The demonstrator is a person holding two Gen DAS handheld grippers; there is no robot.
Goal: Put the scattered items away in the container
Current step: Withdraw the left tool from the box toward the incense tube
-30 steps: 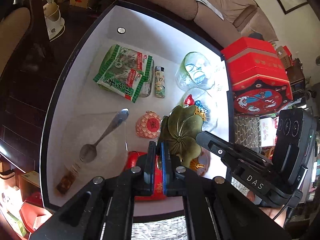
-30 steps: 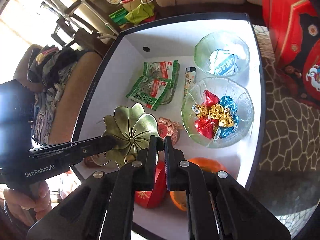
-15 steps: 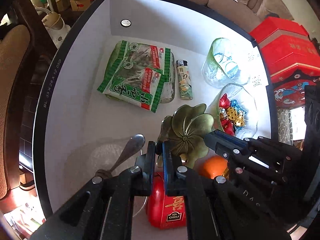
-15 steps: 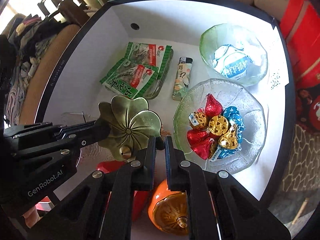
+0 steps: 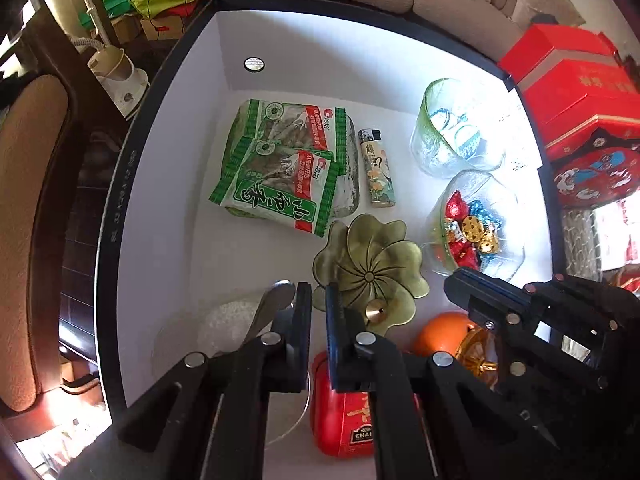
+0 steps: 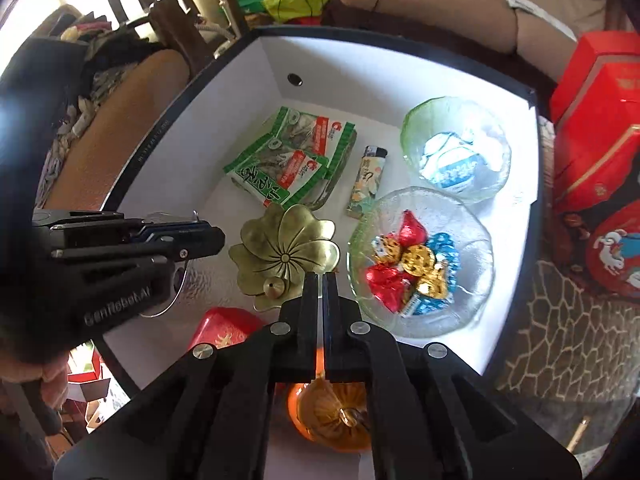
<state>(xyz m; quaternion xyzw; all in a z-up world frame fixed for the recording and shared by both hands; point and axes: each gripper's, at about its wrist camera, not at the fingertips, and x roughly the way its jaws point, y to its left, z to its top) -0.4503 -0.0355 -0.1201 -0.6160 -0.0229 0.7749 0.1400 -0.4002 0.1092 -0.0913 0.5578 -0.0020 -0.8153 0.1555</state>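
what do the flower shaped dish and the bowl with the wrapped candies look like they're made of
Flower-shaped dish: probably brass or similar metal, dull gold-green sheen, ribbed petals, small knob at its edge. Candy bowl: likely textured clear glass with a green tint; the white box floor shows through it.

Count inside the box (image 6: pixel 516 292): 2 green snack packs (image 6: pixel 292 160), stacked. 1 lighter (image 6: pixel 367 186). 2 glass bowls: green one (image 6: pixel 416 128) holds 1 blue-white packet (image 6: pixel 452 162); clear one (image 6: pixel 476 264) holds foil candies (image 6: pixel 412 264), roughly eight, in red, gold and blue; exact number hard to tell. 1 brass flower dish (image 6: pixel 280 256). 1 red tin (image 6: pixel 224 330). 1 orange jar (image 6: pixel 332 420). 1 spoon (image 5: pixel 272 304) on 1 clear plate (image 5: pixel 224 320). Tools: 2, left (image 5: pixel 318 308) and right (image 6: pixel 320 292). Outside the box: red gift boxes (image 6: pixel 592 112), at least 2.
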